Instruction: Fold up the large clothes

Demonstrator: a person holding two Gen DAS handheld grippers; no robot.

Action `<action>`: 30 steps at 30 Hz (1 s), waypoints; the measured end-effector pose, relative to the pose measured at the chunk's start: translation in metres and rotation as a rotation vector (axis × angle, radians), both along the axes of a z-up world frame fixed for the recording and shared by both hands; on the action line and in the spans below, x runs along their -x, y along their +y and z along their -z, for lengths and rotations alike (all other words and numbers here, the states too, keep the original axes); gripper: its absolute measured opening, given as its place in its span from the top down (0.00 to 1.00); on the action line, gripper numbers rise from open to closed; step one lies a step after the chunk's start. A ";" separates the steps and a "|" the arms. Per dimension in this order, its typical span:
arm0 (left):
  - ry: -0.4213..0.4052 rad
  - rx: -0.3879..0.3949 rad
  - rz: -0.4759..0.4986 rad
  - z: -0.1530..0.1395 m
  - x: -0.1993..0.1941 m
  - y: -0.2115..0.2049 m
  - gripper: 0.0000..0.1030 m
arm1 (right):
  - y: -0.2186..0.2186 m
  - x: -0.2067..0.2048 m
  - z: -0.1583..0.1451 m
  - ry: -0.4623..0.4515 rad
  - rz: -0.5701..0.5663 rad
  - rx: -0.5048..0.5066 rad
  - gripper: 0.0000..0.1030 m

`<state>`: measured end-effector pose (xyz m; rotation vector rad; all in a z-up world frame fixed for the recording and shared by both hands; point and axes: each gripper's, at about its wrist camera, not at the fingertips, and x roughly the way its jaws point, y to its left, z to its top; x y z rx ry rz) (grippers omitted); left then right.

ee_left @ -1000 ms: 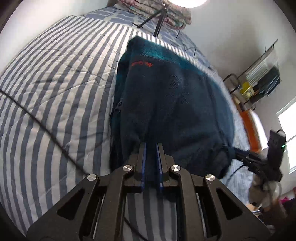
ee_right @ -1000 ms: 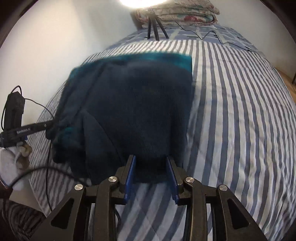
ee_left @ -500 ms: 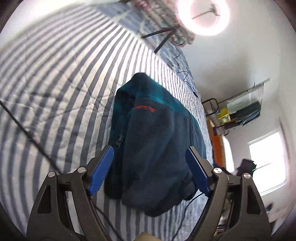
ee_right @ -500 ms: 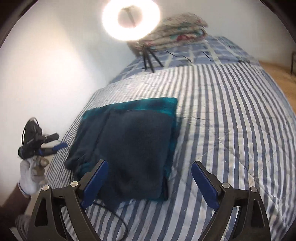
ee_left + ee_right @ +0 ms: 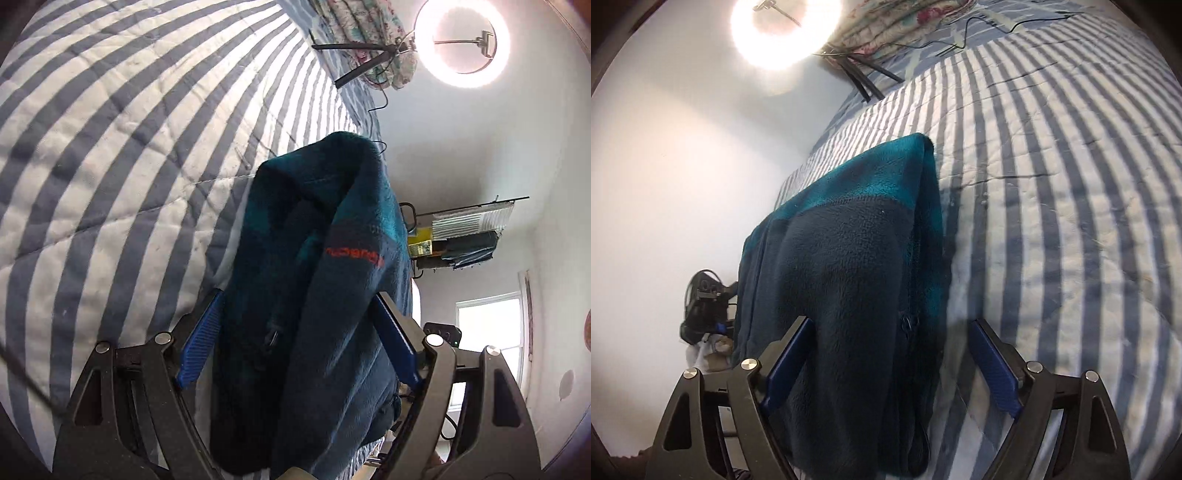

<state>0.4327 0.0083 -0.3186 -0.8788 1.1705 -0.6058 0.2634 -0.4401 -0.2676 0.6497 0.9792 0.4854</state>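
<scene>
A dark navy and teal fleece jacket [image 5: 314,288] with a red chest logo lies folded on the blue-and-white striped bed cover [image 5: 110,177]. My left gripper [image 5: 299,343] is open, its blue pads either side of the jacket's near end without pinching it. In the right wrist view the same jacket [image 5: 849,277] lies flat with its teal band at the far end. My right gripper [image 5: 890,365] is open and straddles the jacket's near edge. The other gripper [image 5: 705,306] shows at the jacket's left side.
A lit ring light [image 5: 463,40] on a tripod stands at the head of the bed beside a folded floral quilt [image 5: 358,33]. A wall shelf with folded items [image 5: 465,236] and a window [image 5: 487,332] lie beyond the bed. The striped cover [image 5: 1052,203] stretches right.
Both grippers were closed on the jacket's near edge a second ago. They let go, opened wide and pulled back, then came in close over the folded jacket with jaws still open.
</scene>
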 end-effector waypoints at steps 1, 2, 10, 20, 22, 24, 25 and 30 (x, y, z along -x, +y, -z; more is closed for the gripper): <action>-0.011 -0.012 0.013 -0.001 -0.001 -0.003 0.20 | 0.000 -0.003 0.002 -0.001 -0.006 -0.018 0.15; -0.016 -0.022 0.020 -0.001 -0.001 -0.005 0.20 | 0.001 -0.006 0.004 0.000 -0.018 -0.054 0.16; -0.052 -0.203 0.018 -0.015 -0.003 -0.036 0.44 | 0.020 -0.019 0.006 0.016 -0.031 -0.047 0.36; -0.153 -0.353 0.001 -0.052 0.008 -0.068 0.72 | 0.046 -0.021 -0.035 -0.038 -0.006 0.157 0.66; -0.183 -0.370 0.007 -0.063 0.013 -0.074 0.73 | 0.053 -0.015 -0.048 -0.064 -0.012 0.197 0.67; -0.203 -0.379 0.013 -0.072 0.019 -0.077 0.74 | 0.061 -0.008 -0.062 -0.088 -0.016 0.238 0.68; -0.212 -0.383 0.017 -0.075 0.022 -0.079 0.74 | 0.065 -0.004 -0.069 -0.098 -0.017 0.259 0.69; -0.260 -0.406 0.034 -0.096 0.048 -0.086 0.75 | 0.073 0.019 -0.098 -0.143 -0.008 0.337 0.70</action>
